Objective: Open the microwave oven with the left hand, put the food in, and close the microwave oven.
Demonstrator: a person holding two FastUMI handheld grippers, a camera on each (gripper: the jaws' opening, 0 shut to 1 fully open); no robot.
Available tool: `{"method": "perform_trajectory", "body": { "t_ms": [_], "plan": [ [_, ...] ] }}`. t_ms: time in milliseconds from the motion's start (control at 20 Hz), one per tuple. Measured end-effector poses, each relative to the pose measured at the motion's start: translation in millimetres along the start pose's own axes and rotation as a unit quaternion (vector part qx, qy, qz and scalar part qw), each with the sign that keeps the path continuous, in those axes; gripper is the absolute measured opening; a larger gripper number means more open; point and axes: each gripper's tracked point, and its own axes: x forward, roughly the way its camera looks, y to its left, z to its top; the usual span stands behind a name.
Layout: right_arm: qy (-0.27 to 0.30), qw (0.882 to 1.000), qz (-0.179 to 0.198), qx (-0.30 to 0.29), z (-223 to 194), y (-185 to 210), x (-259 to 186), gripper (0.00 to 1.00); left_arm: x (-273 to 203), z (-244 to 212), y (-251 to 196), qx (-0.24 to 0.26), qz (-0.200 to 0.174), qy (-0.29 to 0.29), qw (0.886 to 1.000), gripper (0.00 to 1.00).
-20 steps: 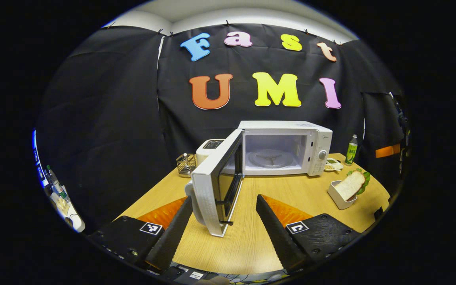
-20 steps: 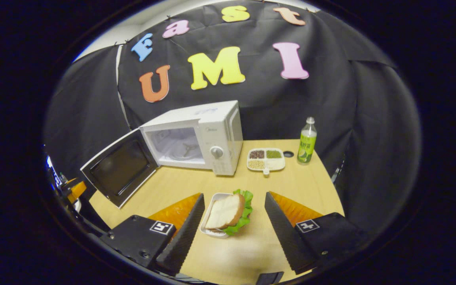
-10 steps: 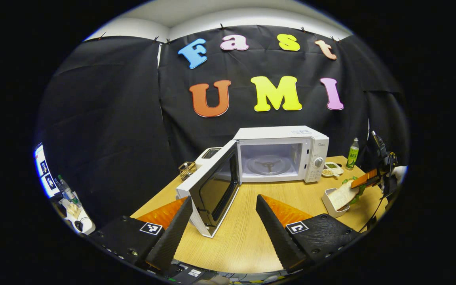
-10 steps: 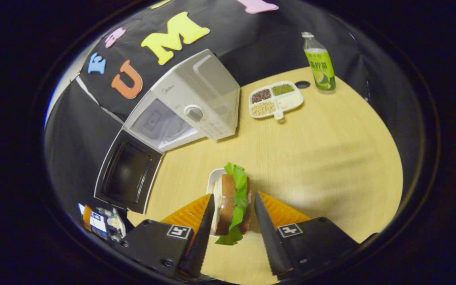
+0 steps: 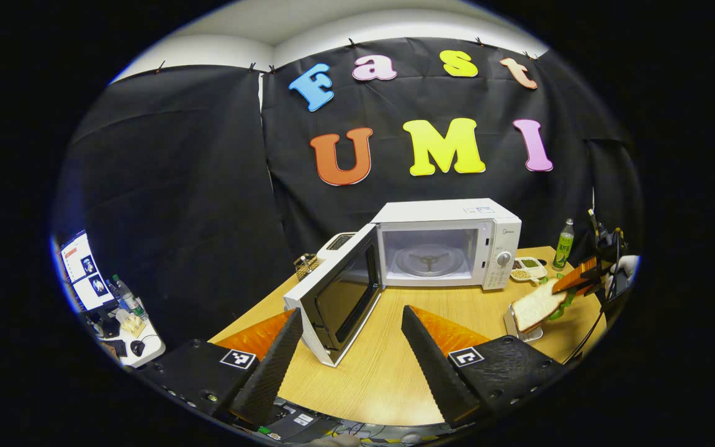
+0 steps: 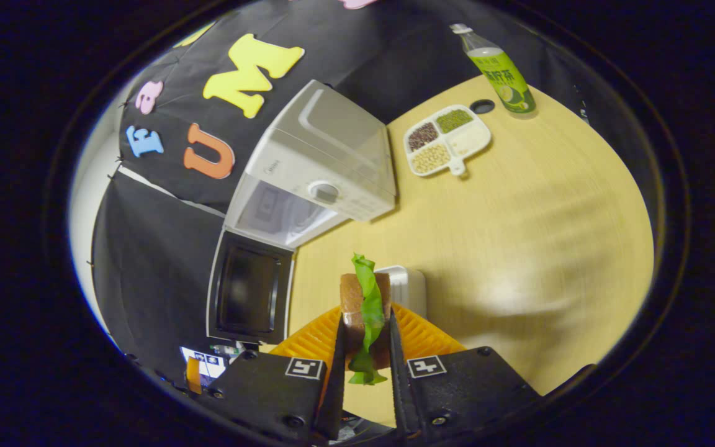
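In the left gripper view, a side shelf (image 5: 137,344) with bottles is sitting at the far left, off the desk (image 5: 388,372). A wire basket (image 5: 302,266) and a toaster (image 5: 336,243) are standing behind the microwave door (image 5: 340,299), which is hanging wide open toward the near left and partly blocking that side. The left gripper (image 5: 351,354) is hovering with jaws spread and empty. The microwave (image 5: 447,245) cavity is facing open desk. Right of it are lying a divided snack dish (image 6: 448,139) and a green bottle (image 6: 499,71). The right gripper (image 6: 365,363) is pinching the sandwich (image 6: 365,316) above its white tray (image 6: 406,288), as the right gripper view is showing close up.
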Motion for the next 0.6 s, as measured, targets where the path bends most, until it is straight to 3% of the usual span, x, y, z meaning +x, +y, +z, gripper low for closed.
{"method": "perform_trajectory", "body": {
  "t_ms": [50,200,250,350,400,450,500,550,600],
  "plan": [
    [-0.006,1.000,0.012,-0.006,5.2,15.4,-3.3,0.28,-1.4,1.2,-1.4,0.000,-0.001,0.000,1.000,0.97],
    [-0.026,0.998,0.055,-0.008,20.4,63.9,-1.1,0.28,1.4,13.6,-2.8,0.000,-0.014,-0.008,1.000,0.96],
    [-0.038,0.997,0.068,-0.004,25.9,79.2,2.9,0.36,3.7,19.9,-2.6,0.001,-0.021,-0.015,1.000,0.97],
    [-0.058,0.996,0.067,-0.009,33.3,100.8,19.0,0.33,9.4,31.4,-0.1,0.001,-0.041,-0.026,0.999,0.97],
    [-0.078,0.995,0.060,-0.011,40.6,108.4,29.9,0.24,12.2,37.0,0.1,0.003,-0.053,-0.032,0.998,0.96],
    [-0.098,0.993,0.058,-0.008,46.0,119.2,40.8,0.33,13.3,42.7,1.6,0.009,-0.065,-0.034,0.997,0.97],
    [-0.123,0.991,0.061,0.002,51.8,130.8,52.6,0.24,14.8,45.2,2.9,0.015,-0.078,-0.033,0.996,0.96],
    [-0.146,0.987,0.062,0.008,55.4,142.7,64.9,0.33,17.0,49.1,7.2,0.021,-0.090,-0.035,0.995,0.97],
    [-0.168,0.984,0.057,0.014,57.3,150.2,80.0,0.33,18.7,50.2,11.6,0.025,-0.103,-0.034,0.994,0.97]
  ]
}}
